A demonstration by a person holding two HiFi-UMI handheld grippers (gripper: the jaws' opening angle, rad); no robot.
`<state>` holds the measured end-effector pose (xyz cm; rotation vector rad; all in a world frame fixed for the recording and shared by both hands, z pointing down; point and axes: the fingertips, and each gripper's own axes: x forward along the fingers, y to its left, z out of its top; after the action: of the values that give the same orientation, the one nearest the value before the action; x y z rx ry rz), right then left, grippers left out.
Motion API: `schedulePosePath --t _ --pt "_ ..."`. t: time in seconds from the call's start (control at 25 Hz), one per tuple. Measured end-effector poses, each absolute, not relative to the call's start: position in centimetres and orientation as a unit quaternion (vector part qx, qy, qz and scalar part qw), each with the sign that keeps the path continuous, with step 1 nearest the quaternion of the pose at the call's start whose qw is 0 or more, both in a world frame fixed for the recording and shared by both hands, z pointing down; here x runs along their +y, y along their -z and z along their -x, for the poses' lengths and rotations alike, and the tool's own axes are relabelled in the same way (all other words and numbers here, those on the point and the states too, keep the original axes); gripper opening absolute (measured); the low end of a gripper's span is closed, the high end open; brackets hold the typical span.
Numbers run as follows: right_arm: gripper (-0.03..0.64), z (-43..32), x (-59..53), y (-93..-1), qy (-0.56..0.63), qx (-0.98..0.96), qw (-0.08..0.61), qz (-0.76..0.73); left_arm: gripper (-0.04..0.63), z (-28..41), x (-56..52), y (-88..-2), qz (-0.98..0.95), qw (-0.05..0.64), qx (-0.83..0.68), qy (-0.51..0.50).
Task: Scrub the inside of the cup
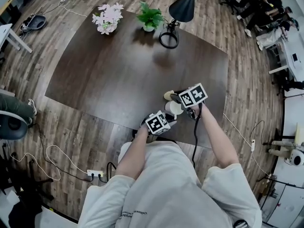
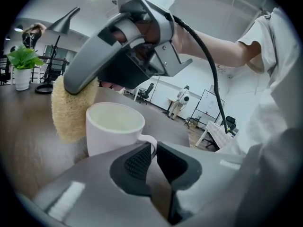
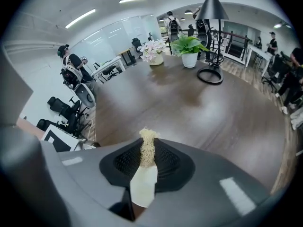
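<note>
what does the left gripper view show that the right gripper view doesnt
Only the left gripper view: the white cup, its handle pinched by the left gripper, with the loofah scrubber hanging beside the cup, not inside it, under the right gripper. Only the right gripper view: that gripper's jaws shut on the scrubber's edge, and the pink flowers. Both: the scrubber, the potted plant, the black lamp and the dark table.

No readable text anywhere; small print on shirt (image 1: 166,184) too tiny to make out.
</note>
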<state>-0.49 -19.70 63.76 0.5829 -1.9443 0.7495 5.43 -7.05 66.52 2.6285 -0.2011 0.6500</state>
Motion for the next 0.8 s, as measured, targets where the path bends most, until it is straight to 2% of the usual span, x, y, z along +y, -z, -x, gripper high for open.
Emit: schedulePosePath --t 0.4,0.8 --pt "0.091 2.2 -16.9 -64.7 -0.321 -0.777 0.508 -0.184 0.044 -3.3 -9.6 -66.8 -0.937 0.218 -0.153 -0.226" --pt "0.092 1.8 -15.6 -64.9 -0.314 -0.767 0.522 -0.203 0.046 -2.1 -11.3 -67.1 -0.931 0.178 -0.223 -0.229"
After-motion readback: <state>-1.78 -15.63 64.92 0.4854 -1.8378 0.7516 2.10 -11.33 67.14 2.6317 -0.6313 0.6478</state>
